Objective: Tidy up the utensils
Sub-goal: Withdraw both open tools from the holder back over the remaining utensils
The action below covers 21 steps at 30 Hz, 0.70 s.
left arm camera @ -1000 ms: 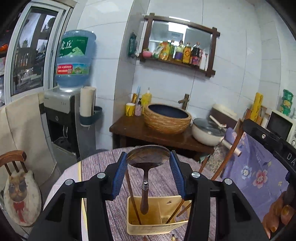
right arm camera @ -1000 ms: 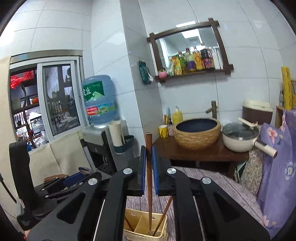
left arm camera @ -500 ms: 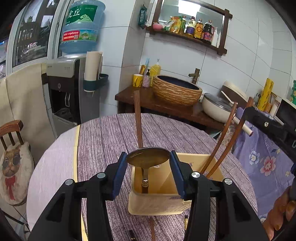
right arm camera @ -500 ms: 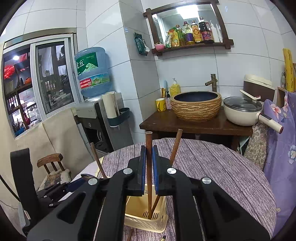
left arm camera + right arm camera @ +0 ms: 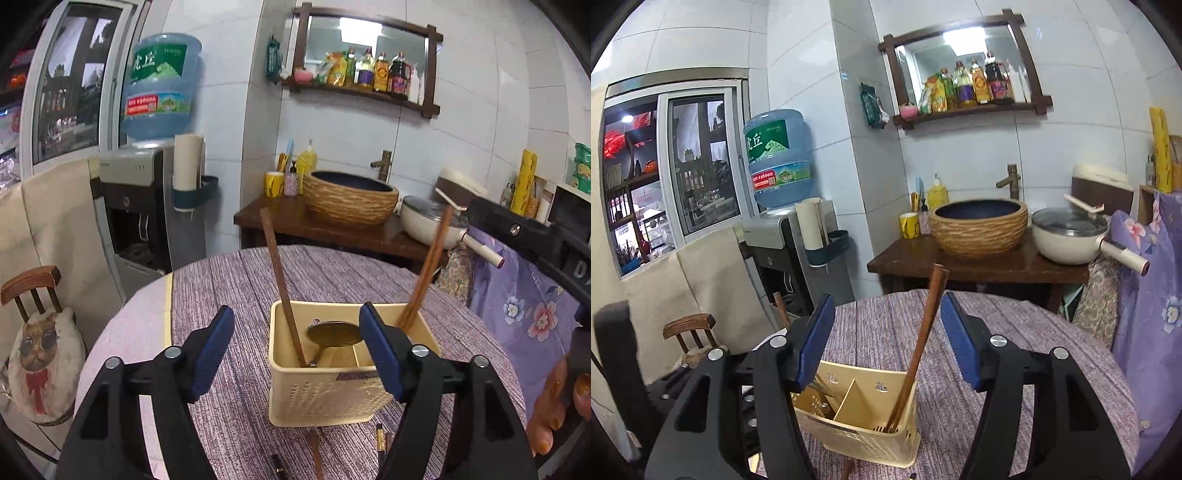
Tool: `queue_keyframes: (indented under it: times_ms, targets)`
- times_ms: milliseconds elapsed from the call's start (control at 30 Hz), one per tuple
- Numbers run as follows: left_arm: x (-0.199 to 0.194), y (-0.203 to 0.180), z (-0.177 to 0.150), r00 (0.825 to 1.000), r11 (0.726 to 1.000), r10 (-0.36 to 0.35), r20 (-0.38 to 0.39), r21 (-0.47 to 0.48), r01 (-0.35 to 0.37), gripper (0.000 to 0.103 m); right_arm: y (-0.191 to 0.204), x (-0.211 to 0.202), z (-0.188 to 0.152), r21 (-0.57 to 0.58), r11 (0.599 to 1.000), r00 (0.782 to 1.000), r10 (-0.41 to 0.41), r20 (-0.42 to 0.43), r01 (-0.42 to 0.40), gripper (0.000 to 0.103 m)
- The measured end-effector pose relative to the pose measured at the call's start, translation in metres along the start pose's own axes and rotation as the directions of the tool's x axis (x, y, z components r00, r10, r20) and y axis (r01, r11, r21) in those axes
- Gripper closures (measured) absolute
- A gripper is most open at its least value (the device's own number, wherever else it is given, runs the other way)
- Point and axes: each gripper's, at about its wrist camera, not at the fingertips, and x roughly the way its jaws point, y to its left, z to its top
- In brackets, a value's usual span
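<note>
1. The left gripper [image 5: 295,349] has its blue pads spread wide and holds nothing. It hangs just above the near wall of the cream caddy [image 5: 325,400], a position that fits a clean vertical drop or lift over the compartments.

2. Between those pads, the metal spoon [image 5: 334,334] sits bowl-up inside the caddy, handle down. Bowl-up keeps the eating end clear of the perforated floor. At about 10 o'clock from it, a brown chopstick [image 5: 282,291] leans against the caddy's left corner.

3. At 2 o'clock from the spoon, a pair of chopsticks [image 5: 424,273] tilts out over the right-hand wall, resting on the rim because they are taller than the caddy.

4. The right gripper [image 5: 886,343] is likewise parted and empty, hovering over the caddy with the same leaning chopsticks rising between its pads without touching them.

5. In the right wrist view a slanted divider [image 5: 849,400] splits the caddy, so utensil kinds stay separate.

6. At 6 o'clock of the caddy, loose sticks [image 5: 316,454] lie on the cloth-covered bench [image 5: 229,295]; I judge these remain to be sorted.
</note>
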Motion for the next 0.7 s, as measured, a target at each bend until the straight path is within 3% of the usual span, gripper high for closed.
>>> queue_keyframes:
  times_ms: [67,233,500,700]
  targets:
    - [-0.014,0.004,-0.005,1.0,1.0,0.006,0.021,-0.005,-0.006,0.019,0.001,-0.011,-0.005,-0.007,1.0,1.0,0.0,0.003,0.0,0.041]
    - [-0.037,0.018,-0.026,1.0,0.998,0.025,0.013,-0.054,-0.024,0.006,0.007,-0.032,-0.03,-0.056,0.998,0.999,0.004,-0.049,-0.006,0.028]
    - [-0.044,0.031,-0.08,0.994,0.995,0.062,-0.092,-0.068,-0.069,0.005,0.01,-0.044,-0.095,-0.108,0.994,0.982,-0.026,-0.189,0.005,0.021]
    - [-0.044,0.041,-0.115,0.984,0.992,0.068,-0.167,-0.092,-0.085,0.006,-0.001,-0.043,-0.144,-0.083,0.996,0.95,-0.059,-0.307,0.035,0.021]
